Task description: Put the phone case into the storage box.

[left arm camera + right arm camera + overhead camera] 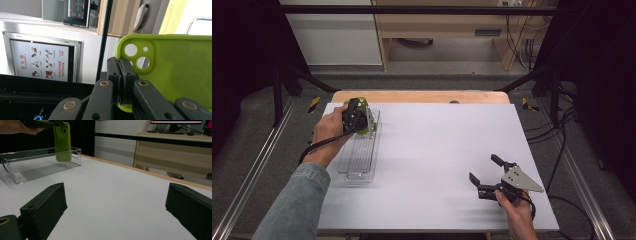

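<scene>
A lime-green phone case (175,72) (62,141) hangs upright with its lower end inside a clear plastic tray (358,150) (37,167) at the table's left. My left gripper (356,120) (122,75) is shut on the case's top edge beside the camera cut-outs, and only a sliver of the green case (371,119) peeks out beside it in the high view. At the table's front right my right gripper (484,168) (115,205) stands open, its jaws wide apart over bare table and pointing toward the tray.
The white table top (437,150) has a wooden edge (422,96) at the back. Beyond it stand a wooden cabinet (447,30) and cables (562,125) on the floor at the right. Black frame bars (277,90) flank the table.
</scene>
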Demonstrator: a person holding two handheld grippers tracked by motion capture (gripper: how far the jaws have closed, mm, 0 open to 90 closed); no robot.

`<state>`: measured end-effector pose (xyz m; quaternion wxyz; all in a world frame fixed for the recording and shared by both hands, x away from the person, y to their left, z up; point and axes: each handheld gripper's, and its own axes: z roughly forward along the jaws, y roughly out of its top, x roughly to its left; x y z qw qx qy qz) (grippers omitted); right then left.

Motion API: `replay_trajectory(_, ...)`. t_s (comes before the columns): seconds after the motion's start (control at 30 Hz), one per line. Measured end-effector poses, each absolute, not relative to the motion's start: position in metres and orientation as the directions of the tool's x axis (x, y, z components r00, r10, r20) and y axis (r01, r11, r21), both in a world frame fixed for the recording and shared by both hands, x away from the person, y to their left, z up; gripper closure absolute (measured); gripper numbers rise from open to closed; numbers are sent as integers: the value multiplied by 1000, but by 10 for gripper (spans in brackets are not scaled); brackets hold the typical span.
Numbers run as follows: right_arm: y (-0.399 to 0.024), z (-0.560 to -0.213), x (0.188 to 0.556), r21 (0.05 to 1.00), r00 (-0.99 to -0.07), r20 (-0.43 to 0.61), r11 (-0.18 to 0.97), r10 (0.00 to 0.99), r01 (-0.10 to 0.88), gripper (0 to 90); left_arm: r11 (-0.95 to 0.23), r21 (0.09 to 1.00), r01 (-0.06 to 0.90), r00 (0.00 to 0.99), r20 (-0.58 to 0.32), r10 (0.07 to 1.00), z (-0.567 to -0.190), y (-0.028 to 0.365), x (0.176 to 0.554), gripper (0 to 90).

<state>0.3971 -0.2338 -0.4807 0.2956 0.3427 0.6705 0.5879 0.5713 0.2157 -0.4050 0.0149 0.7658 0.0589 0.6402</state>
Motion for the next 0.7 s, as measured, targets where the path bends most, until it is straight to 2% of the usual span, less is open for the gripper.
replay_trajectory(0.23, -233, -481, 397, 991, -596, 6, 75, 803, 112, 35, -991, 109, 82, 173, 977, 122, -405, 215, 575, 879)
replay_trajectory(0.7, -233, -481, 397, 991, -598, 5, 76, 802, 110, 36, -996, 69, 64, 177, 981, 80, -409, 208, 574, 879)
